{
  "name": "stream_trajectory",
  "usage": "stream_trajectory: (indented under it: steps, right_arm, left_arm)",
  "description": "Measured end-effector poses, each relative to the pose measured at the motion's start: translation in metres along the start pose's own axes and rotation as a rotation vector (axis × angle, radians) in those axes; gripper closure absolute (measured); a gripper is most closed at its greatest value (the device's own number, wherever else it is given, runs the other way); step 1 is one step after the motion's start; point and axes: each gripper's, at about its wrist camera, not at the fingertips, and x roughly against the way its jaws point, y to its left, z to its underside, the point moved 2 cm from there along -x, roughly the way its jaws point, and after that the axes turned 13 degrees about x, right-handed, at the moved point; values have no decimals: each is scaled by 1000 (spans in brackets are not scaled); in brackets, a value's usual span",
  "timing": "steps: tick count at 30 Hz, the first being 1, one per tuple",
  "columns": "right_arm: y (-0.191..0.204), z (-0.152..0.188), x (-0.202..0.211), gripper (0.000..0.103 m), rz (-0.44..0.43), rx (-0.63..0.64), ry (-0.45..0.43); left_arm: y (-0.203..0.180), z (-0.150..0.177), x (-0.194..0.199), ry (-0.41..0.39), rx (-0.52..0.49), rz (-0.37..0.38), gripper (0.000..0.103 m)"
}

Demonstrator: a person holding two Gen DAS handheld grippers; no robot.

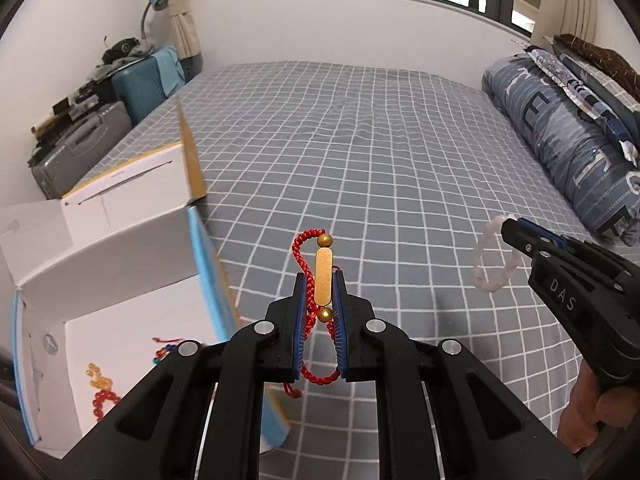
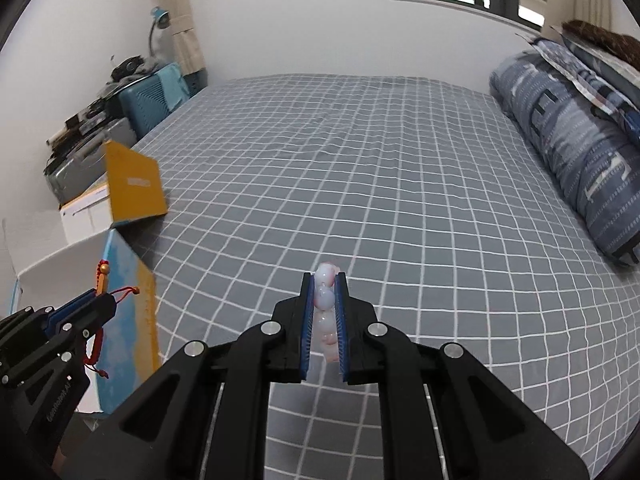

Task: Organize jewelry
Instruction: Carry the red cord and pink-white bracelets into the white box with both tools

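Observation:
My left gripper (image 1: 320,280) is shut on a red cord bracelet (image 1: 322,276) with a gold bar and two gold beads, held above the bed next to the open white box (image 1: 120,256). It also shows in the right wrist view (image 2: 103,280). My right gripper (image 2: 324,280) is shut on a pale pink bead bracelet (image 2: 325,300), which hangs as a ring from its tip in the left wrist view (image 1: 496,256). Inside the box lie a red bead bracelet (image 1: 103,400), a yellow bead piece (image 1: 98,376) and a multicoloured one (image 1: 166,350).
The grey checked bedsheet (image 1: 360,160) stretches ahead. A rolled blue quilt and pillows (image 1: 568,128) lie along the right. Suitcases and clutter (image 1: 100,112) stand left of the bed. The box's yellow flap (image 2: 134,184) stands up.

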Motion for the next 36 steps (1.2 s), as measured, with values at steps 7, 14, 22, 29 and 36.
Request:
stream_trajectory:
  steps: [7,14,22,29,36]
  right_arm:
    - [51,-8,7,93,-62,47,-16]
    - [106,-21,16,93,-128,107,-53]
    - [169,-33,26,93,-192,187,-95]
    - [219,-35,24,93,-263,228,-102]
    - [266,-32,14,93,-306,283,-90]
  left_arm:
    - [46,2,17,-14,56,-50,91]
    - [93,2,34,-40,106,-106,91]
    - [144,2,48,-58,163,-165,91]
    - [197,9,61,-73,225,-220,91]
    - [240,18,67,-69,284,-259,91]
